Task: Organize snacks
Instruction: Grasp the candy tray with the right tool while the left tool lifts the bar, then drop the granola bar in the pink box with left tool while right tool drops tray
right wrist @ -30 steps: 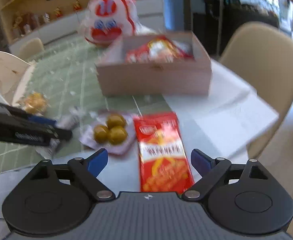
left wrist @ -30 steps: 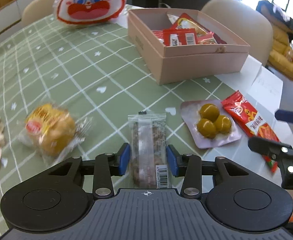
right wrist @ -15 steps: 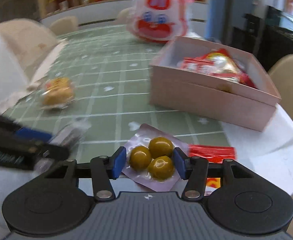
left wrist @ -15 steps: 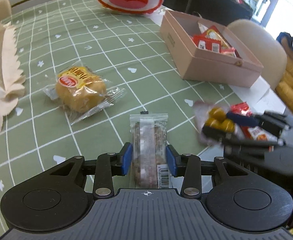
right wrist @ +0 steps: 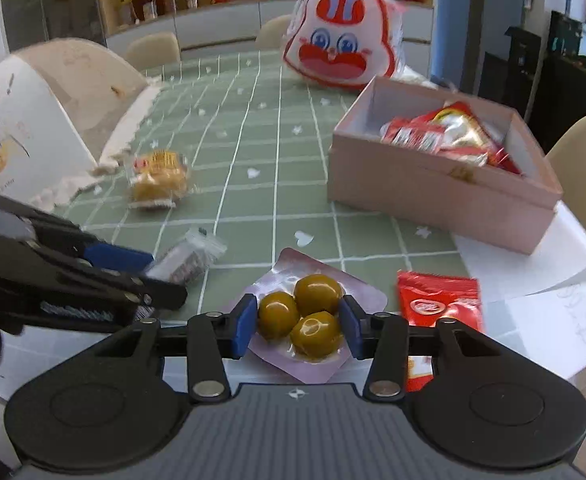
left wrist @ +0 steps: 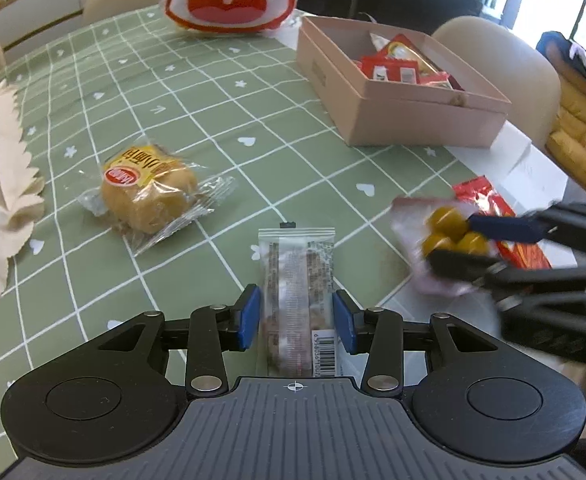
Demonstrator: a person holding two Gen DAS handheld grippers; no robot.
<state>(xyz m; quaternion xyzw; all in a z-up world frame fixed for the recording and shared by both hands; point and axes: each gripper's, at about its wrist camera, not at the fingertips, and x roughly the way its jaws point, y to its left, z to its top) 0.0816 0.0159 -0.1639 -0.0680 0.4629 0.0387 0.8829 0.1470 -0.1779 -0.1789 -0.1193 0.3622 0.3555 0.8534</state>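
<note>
Since a second ago my right gripper (right wrist: pixel 298 322) clamps the sealed pack of three olive-green balls (right wrist: pixel 307 322); left gripper (left wrist: pixel 296 317) jaws pinch the clear-wrapped snack bar (left wrist: pixel 298 292) beside it.

In the left wrist view the right gripper (left wrist: pixel 477 246) at 3 o'clock is smeared by motion, so its fingers (left wrist: pixel 501 227) and the olive pack (left wrist: pixel 449 236) they cover lose their edges. The red sachet (left wrist: pixel 493 216) behind them is half hidden. The snack bar (left wrist: pixel 299 292) has its near end hidden under the gripper body. In the right wrist view the left gripper (right wrist: pixel 133 276) at 9 o'clock is blurred and hides most of that bar. The wrapper print on the bun (right wrist: pixel 159 178) is too soft to read.
</note>
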